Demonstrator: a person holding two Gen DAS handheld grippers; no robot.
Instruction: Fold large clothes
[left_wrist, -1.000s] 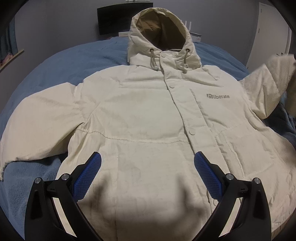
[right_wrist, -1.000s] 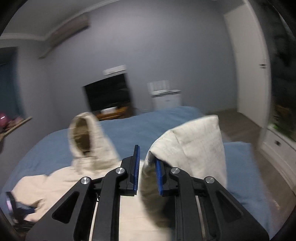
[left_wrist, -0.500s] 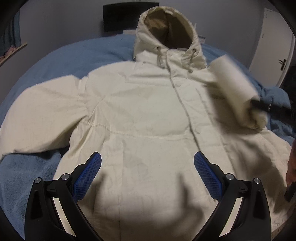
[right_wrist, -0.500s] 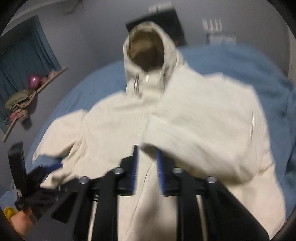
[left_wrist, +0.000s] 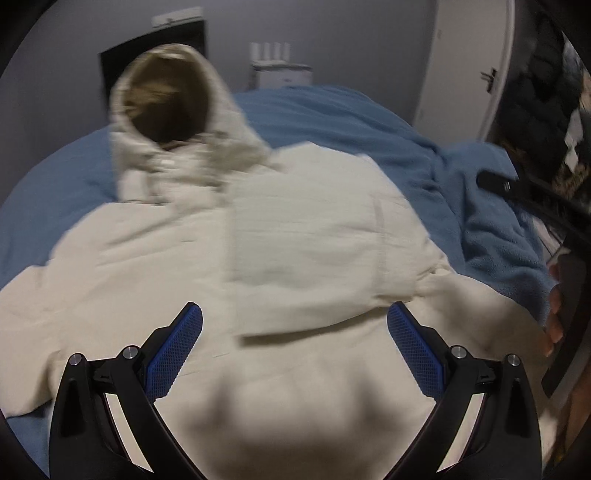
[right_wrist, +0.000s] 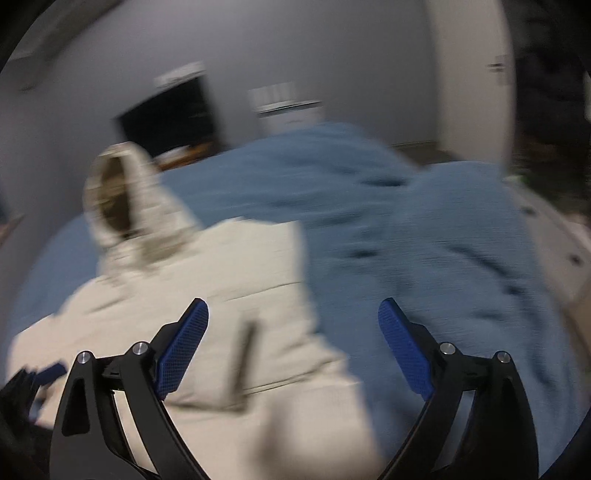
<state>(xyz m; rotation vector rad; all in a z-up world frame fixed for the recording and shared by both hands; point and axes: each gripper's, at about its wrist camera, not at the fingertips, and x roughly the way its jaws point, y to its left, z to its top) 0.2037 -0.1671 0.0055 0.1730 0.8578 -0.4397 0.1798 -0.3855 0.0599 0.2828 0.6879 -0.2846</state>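
A cream hooded jacket (left_wrist: 295, 369) lies face up on a blue blanket (left_wrist: 351, 118), its hood (left_wrist: 162, 110) at the far end. One sleeve (left_wrist: 306, 240) is folded flat across the chest. My left gripper (left_wrist: 294, 314) hovers open over the jacket's lower front, nothing between its blue pads. In the blurred right wrist view the jacket (right_wrist: 221, 295) fills the left half. My right gripper (right_wrist: 293, 310) is over its right edge with jaws opening wide; no cloth is between the pads.
A black screen (left_wrist: 155, 48) and a white appliance (left_wrist: 280, 70) stand at the far wall. A door (left_wrist: 472, 62) is at the right. A hand (left_wrist: 554, 317) holds the other tool's black frame (left_wrist: 535, 199) at the right edge. Blanket (right_wrist: 443, 240) stretches right of the jacket.
The right gripper carried the sleeve over the chest, let it go and spread its jaws. The sleeve now lies folded on the jacket. The left gripper shifted sideways; the hood now appears further left.
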